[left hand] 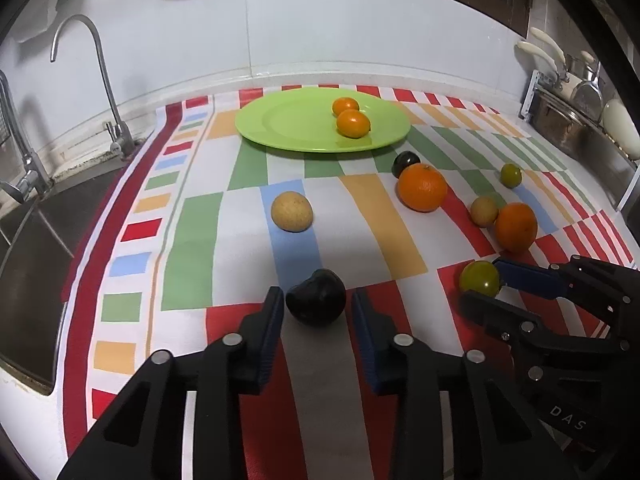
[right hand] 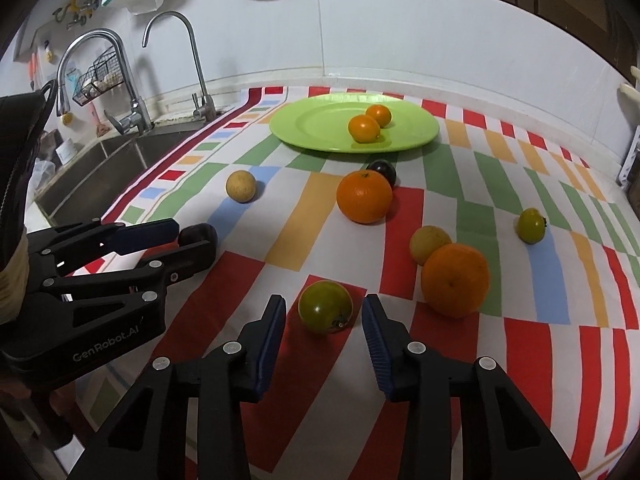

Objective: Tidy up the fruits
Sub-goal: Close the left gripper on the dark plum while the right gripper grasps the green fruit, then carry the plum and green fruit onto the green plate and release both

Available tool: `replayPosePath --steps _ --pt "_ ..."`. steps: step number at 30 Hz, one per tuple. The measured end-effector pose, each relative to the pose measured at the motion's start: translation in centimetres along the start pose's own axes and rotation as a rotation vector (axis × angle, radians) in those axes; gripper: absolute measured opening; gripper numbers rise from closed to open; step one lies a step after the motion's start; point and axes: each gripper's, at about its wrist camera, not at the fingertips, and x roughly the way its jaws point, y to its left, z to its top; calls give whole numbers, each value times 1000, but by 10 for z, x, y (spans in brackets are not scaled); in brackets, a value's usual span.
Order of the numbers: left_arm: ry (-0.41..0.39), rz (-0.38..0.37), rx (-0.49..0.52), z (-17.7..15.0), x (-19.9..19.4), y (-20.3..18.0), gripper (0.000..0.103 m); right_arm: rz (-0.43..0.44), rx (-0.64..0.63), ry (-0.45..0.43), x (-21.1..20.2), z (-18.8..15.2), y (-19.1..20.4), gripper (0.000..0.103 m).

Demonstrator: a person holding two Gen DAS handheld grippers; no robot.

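Black-purple glossy plum (left hand: pixel 316 302): lies on the checked cloth of red, green, blue, orange and white (left hand: pixel 384 236) covering the counter, at the near edge, between the two blue-padded fingers of the left gripper (left hand: pixel 317 300). Fingers released; the left pad stands just beside the fruit, and a narrow gap shows at the right pad. Nothing is grasped.

Green-yellow round tomato with a dark stem scar (right hand: pixel 326 306): on a red stripe of the same cloth, between the fingers of the right gripper (right hand: pixel 323 308). Fingers released, with a clear gap on each side of the fruit.

Lime-green round plastic plate (left hand: pixel 280 128): at the far side of the cloth, holding two small glossy oranges (left hand: pixel 352 118) that touch each other.

Loose on the cloth between plate and grippers:
- tan speckled round fruit (left hand: pixel 292 212), alone on the left;
- large orange (left hand: pixel 422 187), with a second dark plum (left hand: pixel 406 163) just behind it;
- second large orange (left hand: pixel 516 227), touching a small tan fruit (left hand: pixel 484 210);
- small green tomato (left hand: pixel 511 175), apart on the right.

Steel sink (right hand: pixel 100 160) with curved taps: left of the cloth.

Writing:
- "GenRobot.AI", white, on the left gripper's black body, seen from the right wrist;
- "DAS" on the right gripper's body, seen from the left wrist.
- Print on the wall packet is too small to read.
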Motion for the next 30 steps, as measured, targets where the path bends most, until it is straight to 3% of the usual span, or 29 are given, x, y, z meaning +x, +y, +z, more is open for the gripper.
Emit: replayPosePath --steps 5,15,30 --pt "-7 2 7 -1 -1 -2 31 2 -1 4 1 -1 -1 30" --pt "-34 19 2 1 -20 -5 31 16 -8 -19 -10 2 0 29" --pt "-131 23 -18 22 -76 -11 31 60 -40 -137 -60 28 7 29"
